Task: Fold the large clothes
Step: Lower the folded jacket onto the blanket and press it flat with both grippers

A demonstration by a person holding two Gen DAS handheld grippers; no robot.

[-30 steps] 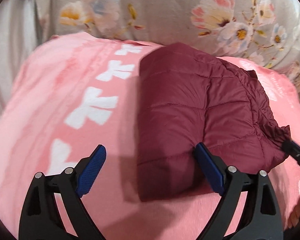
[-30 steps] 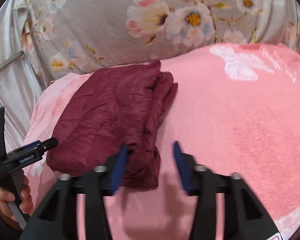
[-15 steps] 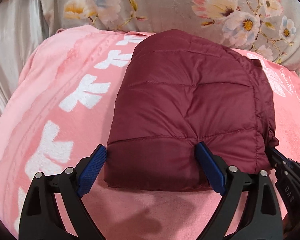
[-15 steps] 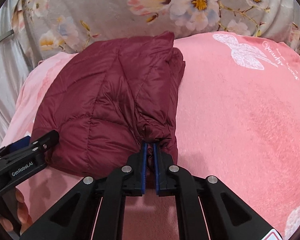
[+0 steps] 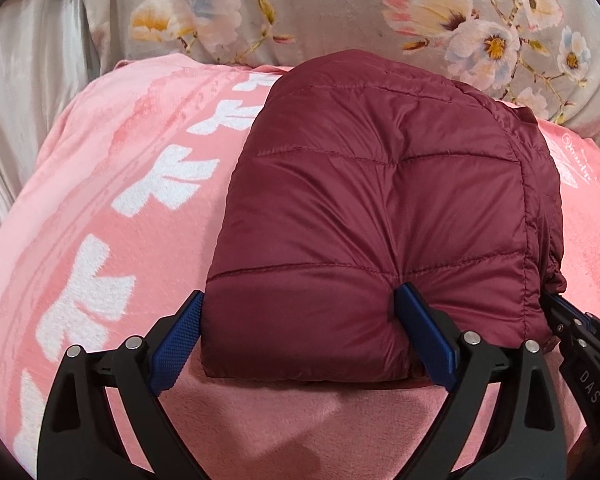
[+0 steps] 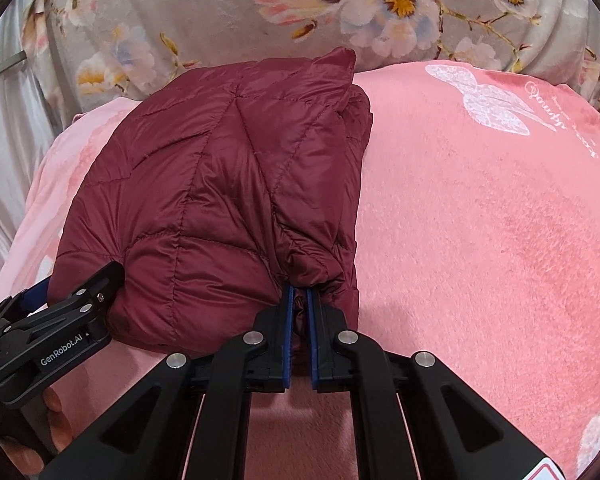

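Jacket (image 5: 380,208): maroon quilted, folded into a compact bundle, lying on the pink blanket (image 5: 100,208) directly ahead of both grippers.
Left gripper (image 5: 300,340): jaws spread wide around the bundle's near-left corner; left pad just beside the jacket's left edge, right pad pressed into the near edge; not clamped.
Right gripper (image 6: 298,322): jaws closed to a narrow gap, pinching a bunched fold of the jacket at its near-right edge.
Blanket: pink with white butterfly print, extends to the right of the right gripper.
Floral fabric (image 6: 220,20): grey, beyond the jacket.
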